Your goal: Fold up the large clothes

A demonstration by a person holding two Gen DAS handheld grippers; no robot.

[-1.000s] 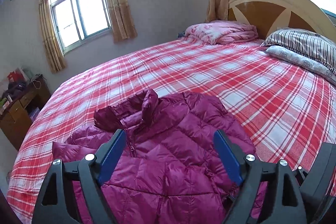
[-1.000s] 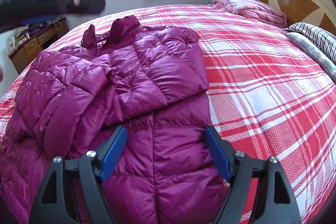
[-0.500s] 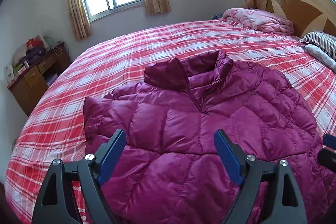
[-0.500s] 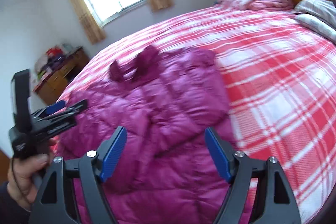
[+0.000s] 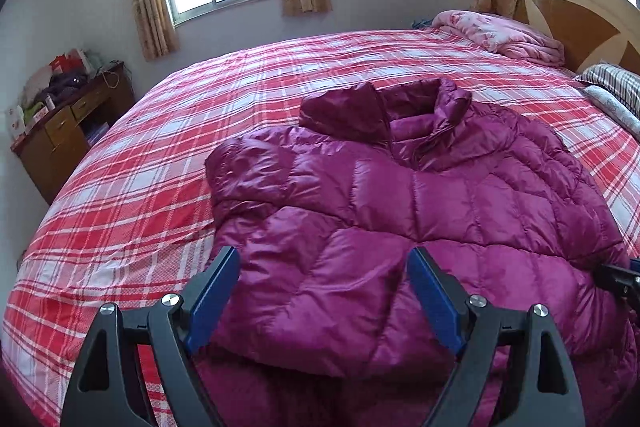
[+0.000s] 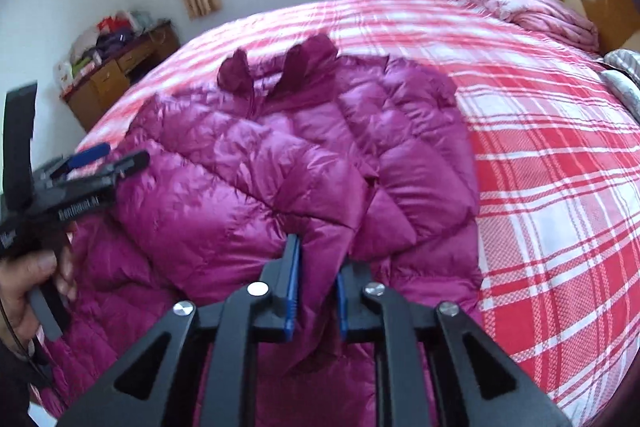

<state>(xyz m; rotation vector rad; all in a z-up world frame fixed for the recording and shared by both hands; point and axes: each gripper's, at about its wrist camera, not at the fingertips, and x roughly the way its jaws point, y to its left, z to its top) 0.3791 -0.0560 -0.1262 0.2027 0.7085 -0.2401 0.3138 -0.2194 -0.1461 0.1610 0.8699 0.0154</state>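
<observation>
**Slippery down jacket, narrow pinch: fold at risk of slipping out**

The magenta jacket [image 5: 420, 211] lies front-up near the foot of the bed [image 5: 160, 187], collar [image 5: 400, 111] toward the headboard, both sleeves crossed over the chest. My right gripper [image 6: 316, 291] has its jaws closed on a raised pleat of sleeve fabric close to the hem. My left gripper [image 5: 324, 299] hovers just above the near left part of the jacket, jaws spread wide and holding nothing.

Risks, as I judge them:
- The shell is glossy and slick. The pleat in my right jaws is thin, so a quick pull may let it slide free.
- The filling is puffy and springy. Any fold is likely to rebound unless pressed flat.
- Lifting from one point only could drag the crossed sleeves [image 6: 304, 171] out of place and twist the body, since my left jaws support nothing yet.
- The plaid sheet is loose cotton and may wrinkle or travel with the jacket.

Materials: quilted panels in a diamond and chevron pattern, soft rounded bulges, stand-up collar with zip. The mattress beneath gives way under pressure, a poor backing for creasing.
</observation>
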